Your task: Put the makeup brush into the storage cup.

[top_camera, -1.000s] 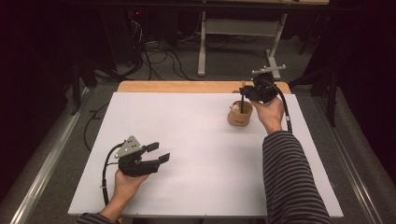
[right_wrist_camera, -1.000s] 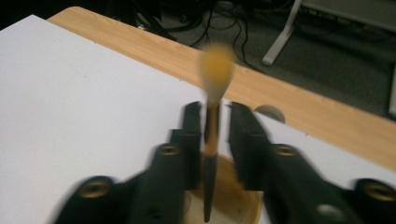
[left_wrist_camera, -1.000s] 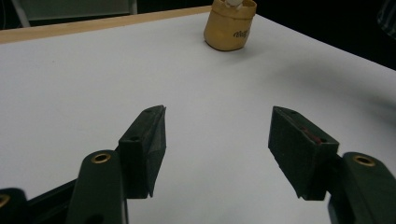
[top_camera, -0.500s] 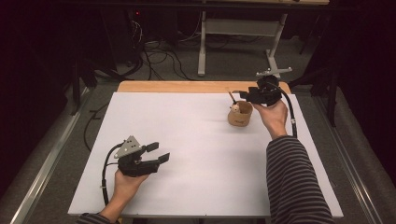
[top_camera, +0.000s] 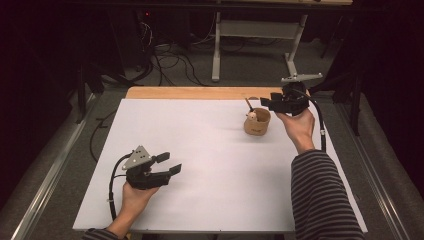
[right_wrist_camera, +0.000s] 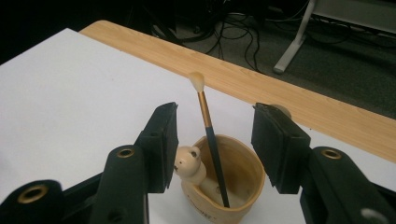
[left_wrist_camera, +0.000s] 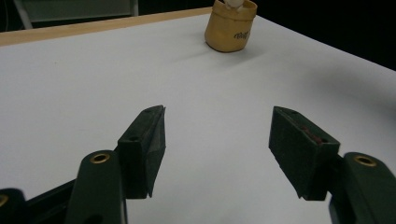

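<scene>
A tan ceramic cup stands at the back right of the white table top. Inside it leans a thin paintbrush, bristles up, beside a small bear figure on the cup's rim. My right gripper hovers just right of and above the cup, open. In the right gripper view its jaws flank the brush handle without touching it. My left gripper is held open low over the front left of the table, nothing between its jaws. In the left gripper view the cup sits far ahead.
A bare wooden strip runs along the table's far edge. Beyond it are floor cables and a desk's metal legs. A striped sleeve lies over the table's right side.
My right gripper has drawn back to the right, off the top of the cup, so the brush now stands uncovered. The left gripper has stayed put.
</scene>
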Demonstrator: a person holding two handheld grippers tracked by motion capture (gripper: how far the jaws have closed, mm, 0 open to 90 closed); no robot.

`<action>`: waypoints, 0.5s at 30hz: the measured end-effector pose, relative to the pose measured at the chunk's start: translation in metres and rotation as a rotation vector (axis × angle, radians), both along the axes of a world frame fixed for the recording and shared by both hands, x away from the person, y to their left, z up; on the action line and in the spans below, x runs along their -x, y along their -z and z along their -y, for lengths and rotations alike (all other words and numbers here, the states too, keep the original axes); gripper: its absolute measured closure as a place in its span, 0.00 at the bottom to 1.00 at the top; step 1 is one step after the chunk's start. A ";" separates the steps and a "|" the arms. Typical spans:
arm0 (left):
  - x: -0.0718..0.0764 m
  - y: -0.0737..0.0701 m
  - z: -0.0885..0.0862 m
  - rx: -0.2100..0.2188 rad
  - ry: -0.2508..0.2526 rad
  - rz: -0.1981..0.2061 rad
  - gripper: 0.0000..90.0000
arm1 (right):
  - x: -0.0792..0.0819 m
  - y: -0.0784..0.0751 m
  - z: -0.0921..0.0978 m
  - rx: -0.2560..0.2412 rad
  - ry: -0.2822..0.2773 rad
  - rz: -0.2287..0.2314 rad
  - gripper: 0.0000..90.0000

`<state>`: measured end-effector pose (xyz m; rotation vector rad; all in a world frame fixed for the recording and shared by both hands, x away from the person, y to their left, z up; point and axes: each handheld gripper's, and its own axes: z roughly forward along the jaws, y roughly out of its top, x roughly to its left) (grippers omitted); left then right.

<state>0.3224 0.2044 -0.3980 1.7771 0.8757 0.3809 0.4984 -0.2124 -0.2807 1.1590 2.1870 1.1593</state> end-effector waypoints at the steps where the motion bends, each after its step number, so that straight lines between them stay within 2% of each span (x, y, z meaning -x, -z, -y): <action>1: 0.000 0.000 0.000 -0.002 0.000 0.000 0.41 | 0.000 0.000 0.000 0.004 0.001 0.000 0.58; 15: 0.000 0.000 -0.002 0.005 -0.002 0.001 0.41 | 0.012 -0.009 0.011 0.008 -0.023 0.019 0.54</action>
